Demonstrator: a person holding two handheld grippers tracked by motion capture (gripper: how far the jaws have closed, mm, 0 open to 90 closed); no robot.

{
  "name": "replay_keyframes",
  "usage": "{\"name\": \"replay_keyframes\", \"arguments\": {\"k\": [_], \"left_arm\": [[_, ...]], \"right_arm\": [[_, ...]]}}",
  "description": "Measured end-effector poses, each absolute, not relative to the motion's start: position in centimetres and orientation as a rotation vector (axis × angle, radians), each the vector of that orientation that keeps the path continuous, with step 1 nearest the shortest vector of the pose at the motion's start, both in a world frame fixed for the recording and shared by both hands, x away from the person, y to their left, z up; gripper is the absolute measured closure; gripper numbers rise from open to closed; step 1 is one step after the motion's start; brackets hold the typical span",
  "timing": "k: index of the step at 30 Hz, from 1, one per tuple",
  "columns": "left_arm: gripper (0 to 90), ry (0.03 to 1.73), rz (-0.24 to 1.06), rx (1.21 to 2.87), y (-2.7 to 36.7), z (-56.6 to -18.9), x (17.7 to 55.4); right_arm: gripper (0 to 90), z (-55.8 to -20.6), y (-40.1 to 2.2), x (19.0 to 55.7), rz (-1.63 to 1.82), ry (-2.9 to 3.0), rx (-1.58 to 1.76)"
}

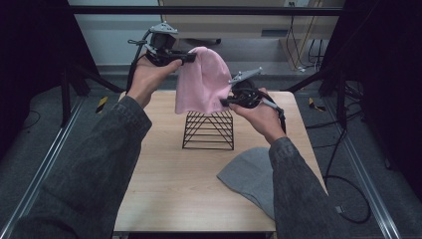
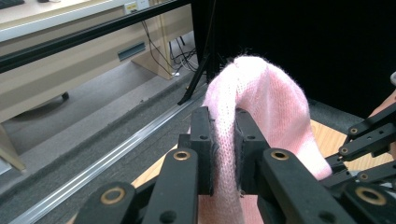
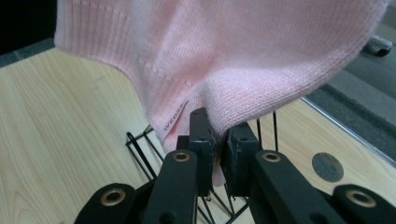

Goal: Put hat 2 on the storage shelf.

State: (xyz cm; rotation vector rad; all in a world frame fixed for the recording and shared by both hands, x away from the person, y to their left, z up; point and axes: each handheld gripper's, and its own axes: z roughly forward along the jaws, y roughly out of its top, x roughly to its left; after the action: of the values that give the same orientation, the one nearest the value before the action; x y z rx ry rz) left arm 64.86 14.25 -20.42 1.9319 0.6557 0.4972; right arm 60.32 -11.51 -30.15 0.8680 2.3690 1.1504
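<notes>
Wooden table [image 1: 169, 189] under everything, light grain, I stand at its near edge. Grey beanie [image 1: 249, 177] lies flat on the near right part of the table, partly under my right sleeve. Pink beanie [image 1: 201, 82] hangs in the air between my two claws, above the far middle of the table, its lower edge just over the top of the black wire rack [image 1: 209, 130]; cannot tell if it touches the rack. Rack stands upright on the table, mid-far, well apart from the grey beanie. My left gripper [image 1: 189, 58] is up high at the pink beanie's top left, jaws clamped together on a fold of the knit [image 2: 224, 149]. My right gripper [image 1: 225, 102] sits lower, at the beanie's bottom right corner, jaws pinched on the hem [image 3: 217, 122], rack wires visible right below.
</notes>
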Motion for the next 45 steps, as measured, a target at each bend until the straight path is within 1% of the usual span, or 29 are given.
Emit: {"name": "replay_keyframes", "arguments": {"k": [4,10,23,33,38,45], "left_arm": [[80.5,0.645,0.508,1.928,14.0,-20.7,64.6],[80.6,0.646,0.478,1.908,14.1,-21.3,64.4],[80.2,0.626,0.498,1.974,13.0,-22.8,63.1],[79.8,0.629,0.499,1.972,12.7,-25.1,62.3],[80.0,0.619,0.519,1.98,12.5,-25.9,61.8],[80.3,0.631,0.512,1.983,12.3,-26.3,61.5]], "right_arm": [[83.4,-30.9,-11.8,60.1,1.155,2.36,0.878],[83.3,-31.8,-12.3,59.8,1.107,2.35,0.881],[83.2,-34.1,-12.9,59.2,1.061,2.338,0.893],[83.0,-36.0,-13.0,58.8,0.991,2.35,0.905],[82.8,-36.9,-12.8,58.6,1.006,2.356,0.908],[82.5,-37.5,-12.7,58.6,1.021,2.361,0.917]]}}
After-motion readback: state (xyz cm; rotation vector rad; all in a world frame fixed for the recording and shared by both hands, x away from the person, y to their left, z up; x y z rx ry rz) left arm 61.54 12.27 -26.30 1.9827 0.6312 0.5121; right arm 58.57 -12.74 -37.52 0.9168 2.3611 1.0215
